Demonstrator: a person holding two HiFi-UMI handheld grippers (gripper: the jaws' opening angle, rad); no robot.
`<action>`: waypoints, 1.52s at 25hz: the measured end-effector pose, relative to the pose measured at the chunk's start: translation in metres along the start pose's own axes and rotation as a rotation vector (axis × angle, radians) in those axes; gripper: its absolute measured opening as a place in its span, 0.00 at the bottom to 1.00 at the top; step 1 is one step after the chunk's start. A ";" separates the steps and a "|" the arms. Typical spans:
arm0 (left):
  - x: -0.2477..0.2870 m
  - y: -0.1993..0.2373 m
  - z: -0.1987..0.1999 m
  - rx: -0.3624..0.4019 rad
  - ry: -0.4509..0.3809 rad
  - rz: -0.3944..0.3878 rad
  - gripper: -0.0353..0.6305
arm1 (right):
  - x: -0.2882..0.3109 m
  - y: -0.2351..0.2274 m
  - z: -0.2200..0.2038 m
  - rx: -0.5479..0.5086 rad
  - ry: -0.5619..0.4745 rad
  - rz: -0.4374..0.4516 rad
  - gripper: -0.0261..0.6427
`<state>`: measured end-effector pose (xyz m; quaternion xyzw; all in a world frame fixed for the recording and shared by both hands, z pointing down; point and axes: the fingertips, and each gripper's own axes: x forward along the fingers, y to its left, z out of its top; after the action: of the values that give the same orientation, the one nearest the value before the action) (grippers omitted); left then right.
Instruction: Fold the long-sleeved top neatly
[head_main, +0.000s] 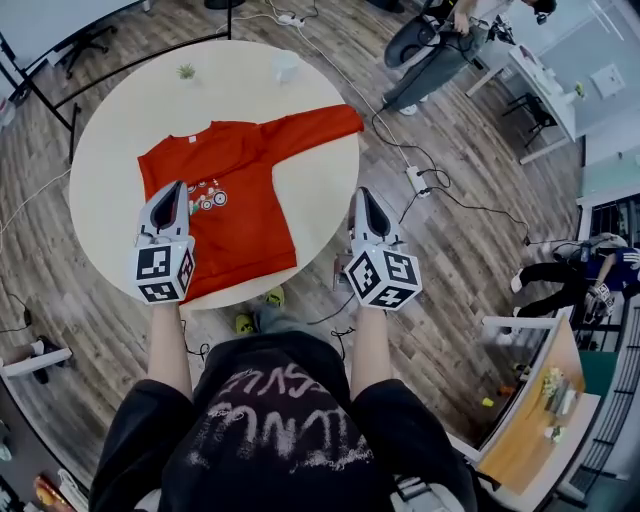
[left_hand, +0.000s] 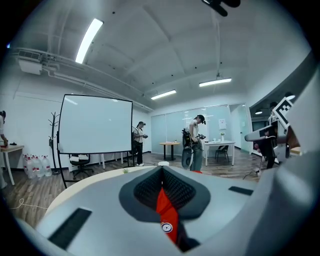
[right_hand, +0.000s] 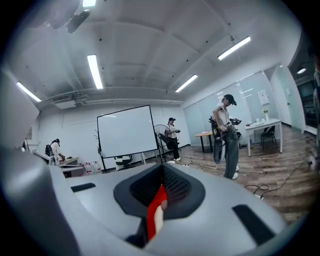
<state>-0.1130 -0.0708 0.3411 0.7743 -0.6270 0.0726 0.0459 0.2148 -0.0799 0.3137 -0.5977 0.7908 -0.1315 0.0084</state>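
Your work surface is a round, pale table (head_main: 110, 130) on a wood floor (head_main: 450, 250). On it lie the red long-sleeved top (head_main: 245, 190), spread out with one sleeve reaching the right rim, and a small plant (head_main: 186, 71) and a white cup (head_main: 286, 65) near the far edge.

Open-plan office or lab space: wood-plank floor (head_main: 480, 260) with trailing cables and a power strip (head_main: 417, 180), white desks (head_main: 545, 85) at two o'clock, rolling whiteboard (left_hand: 97, 124), office chair (left_hand: 80, 162), glass partitions (left_hand: 170, 127), ceiling strip lights (left_hand: 89, 40).
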 end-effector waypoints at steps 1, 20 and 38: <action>-0.004 -0.001 0.000 -0.006 -0.003 -0.006 0.07 | -0.005 0.002 0.001 -0.006 -0.003 -0.004 0.05; -0.011 -0.050 0.013 0.004 -0.041 -0.125 0.07 | -0.061 -0.028 0.017 -0.031 -0.047 -0.108 0.05; 0.048 -0.061 -0.015 0.027 0.059 -0.074 0.07 | 0.020 -0.100 0.008 0.003 0.030 -0.066 0.20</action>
<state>-0.0444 -0.1015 0.3656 0.7949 -0.5954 0.1021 0.0568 0.3043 -0.1250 0.3309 -0.6214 0.7706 -0.1416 -0.0069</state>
